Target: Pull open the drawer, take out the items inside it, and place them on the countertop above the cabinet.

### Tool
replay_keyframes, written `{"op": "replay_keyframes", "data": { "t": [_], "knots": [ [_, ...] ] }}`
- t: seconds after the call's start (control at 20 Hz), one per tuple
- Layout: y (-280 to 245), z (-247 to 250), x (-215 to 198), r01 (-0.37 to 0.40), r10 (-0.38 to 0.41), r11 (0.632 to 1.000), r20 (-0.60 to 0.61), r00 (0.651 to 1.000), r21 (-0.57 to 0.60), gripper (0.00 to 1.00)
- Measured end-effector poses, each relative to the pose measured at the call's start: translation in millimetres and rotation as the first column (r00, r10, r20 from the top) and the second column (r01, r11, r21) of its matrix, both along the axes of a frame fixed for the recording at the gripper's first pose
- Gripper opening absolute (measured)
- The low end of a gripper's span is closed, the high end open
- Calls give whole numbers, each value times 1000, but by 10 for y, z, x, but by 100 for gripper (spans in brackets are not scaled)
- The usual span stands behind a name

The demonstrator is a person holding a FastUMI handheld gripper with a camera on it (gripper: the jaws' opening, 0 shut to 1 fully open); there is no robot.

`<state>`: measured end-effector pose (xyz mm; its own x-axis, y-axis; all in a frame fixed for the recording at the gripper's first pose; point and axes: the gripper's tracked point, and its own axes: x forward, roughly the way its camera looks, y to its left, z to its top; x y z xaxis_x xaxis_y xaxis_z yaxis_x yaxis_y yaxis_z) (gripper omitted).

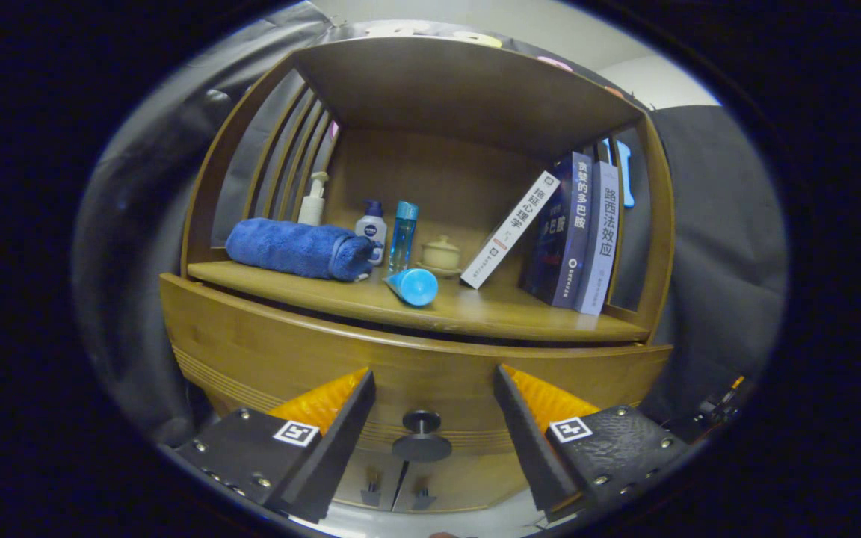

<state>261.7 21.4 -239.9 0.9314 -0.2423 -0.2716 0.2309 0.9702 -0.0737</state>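
Observation:
A wooden cabinet stands ahead with its drawer (266, 351) closed below the countertop (475, 310). The drawer's dark round knob (421, 437) sits between my fingers and a little beyond them, untouched. My gripper (434, 377) is open, with nothing held. On the countertop lie a rolled blue towel (296, 249) and a light blue bottle (412, 286) on its side. The drawer's contents are hidden.
At the back of the countertop stand a pump bottle (314, 200), a white bottle (371, 228), a tall blue bottle (403, 235) and a small lidded jar (442, 254). Books (576, 232) lean at the right. Two cabinet doors with small knobs (397, 493) sit below the drawer.

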Motion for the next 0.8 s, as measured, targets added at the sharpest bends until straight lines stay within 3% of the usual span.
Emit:
{"op": "replay_keyframes", "data": {
  "t": [0.8],
  "knots": [
    [-47, -21, 206, -10, 10, 999, 2, 1000, -48, 96]
  ]
}}
